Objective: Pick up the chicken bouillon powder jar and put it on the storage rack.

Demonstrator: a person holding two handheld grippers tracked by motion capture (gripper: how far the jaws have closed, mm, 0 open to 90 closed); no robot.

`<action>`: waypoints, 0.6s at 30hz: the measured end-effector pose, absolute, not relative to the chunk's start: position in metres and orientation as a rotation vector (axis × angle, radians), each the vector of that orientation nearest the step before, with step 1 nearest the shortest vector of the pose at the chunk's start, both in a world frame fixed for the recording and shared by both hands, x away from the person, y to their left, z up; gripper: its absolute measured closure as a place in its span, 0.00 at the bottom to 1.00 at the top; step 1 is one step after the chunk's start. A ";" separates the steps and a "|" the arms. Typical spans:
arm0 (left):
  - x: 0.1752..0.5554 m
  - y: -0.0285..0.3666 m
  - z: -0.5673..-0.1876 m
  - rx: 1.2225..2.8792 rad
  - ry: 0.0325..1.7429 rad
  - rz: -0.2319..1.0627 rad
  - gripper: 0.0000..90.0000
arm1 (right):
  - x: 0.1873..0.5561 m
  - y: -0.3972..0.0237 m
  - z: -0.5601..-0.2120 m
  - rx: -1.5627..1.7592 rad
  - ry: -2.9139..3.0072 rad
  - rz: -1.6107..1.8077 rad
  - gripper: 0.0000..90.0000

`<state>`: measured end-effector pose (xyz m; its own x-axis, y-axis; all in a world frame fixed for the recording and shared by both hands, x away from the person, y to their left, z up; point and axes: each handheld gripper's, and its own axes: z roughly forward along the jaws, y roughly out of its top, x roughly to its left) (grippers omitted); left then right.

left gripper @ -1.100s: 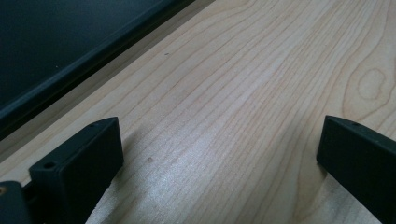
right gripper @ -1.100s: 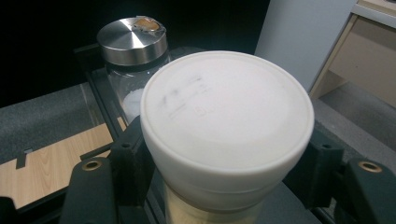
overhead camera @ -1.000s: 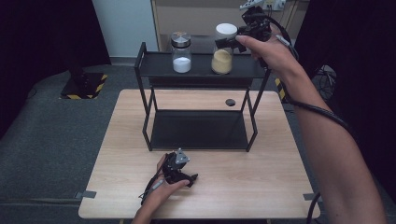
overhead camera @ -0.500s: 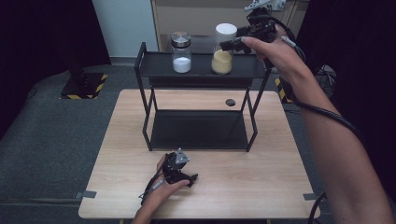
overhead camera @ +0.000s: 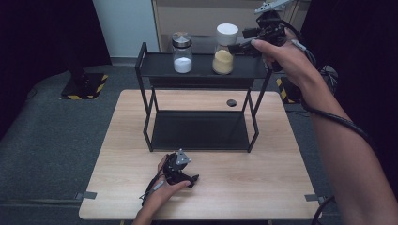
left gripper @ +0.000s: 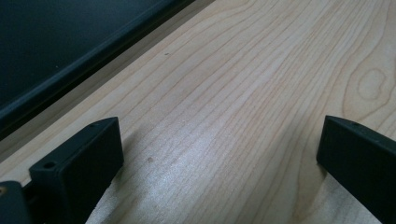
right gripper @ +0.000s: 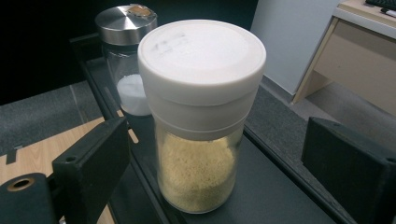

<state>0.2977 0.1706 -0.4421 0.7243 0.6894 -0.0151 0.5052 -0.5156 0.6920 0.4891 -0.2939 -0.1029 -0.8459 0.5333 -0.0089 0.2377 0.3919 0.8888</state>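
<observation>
Dark curtains and grey floor surround a light wooden table (overhead camera: 263, 187) that carries a black two-level shelf (overhead camera: 202, 70). On the upper level of the shelf stand two jars: a jar with a white lid (right gripper: 201, 116), holding yellow grains, and beside it a jar with a metal lid (overhead camera: 182, 52), holding white powder. The right tool (overhead camera: 239, 47) is at the white-lidded jar. Its jaws have just been opening and now stand spread on both sides of the jar without pressing it, so the jar stands upright on the shelf by itself. I judge that placing this jar is finished, and what remains is to pull the right tool away. The left tool (overhead camera: 193, 178) rests on the table near the front edge, jaws spread and holding nothing.
</observation>
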 end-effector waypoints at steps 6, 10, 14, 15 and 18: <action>0.298 0.171 -0.442 2.229 0.900 0.341 0.00 | 0.487 -0.298 -0.102 0.677 2.358 1.439 0.10; 0.298 0.171 -0.442 2.229 0.900 0.341 0.00 | 0.486 -0.300 -0.102 0.676 2.360 1.441 0.09; 0.298 0.171 -0.442 2.230 0.900 0.341 0.00 | 0.483 -0.302 -0.103 0.675 2.358 1.445 0.09; 0.298 0.171 -0.442 2.230 0.900 0.342 0.00 | 0.482 -0.303 -0.103 0.675 2.359 1.448 0.09; 0.298 0.171 -0.442 2.230 0.900 0.341 0.00 | 0.479 -0.307 -0.104 0.672 2.357 1.462 0.09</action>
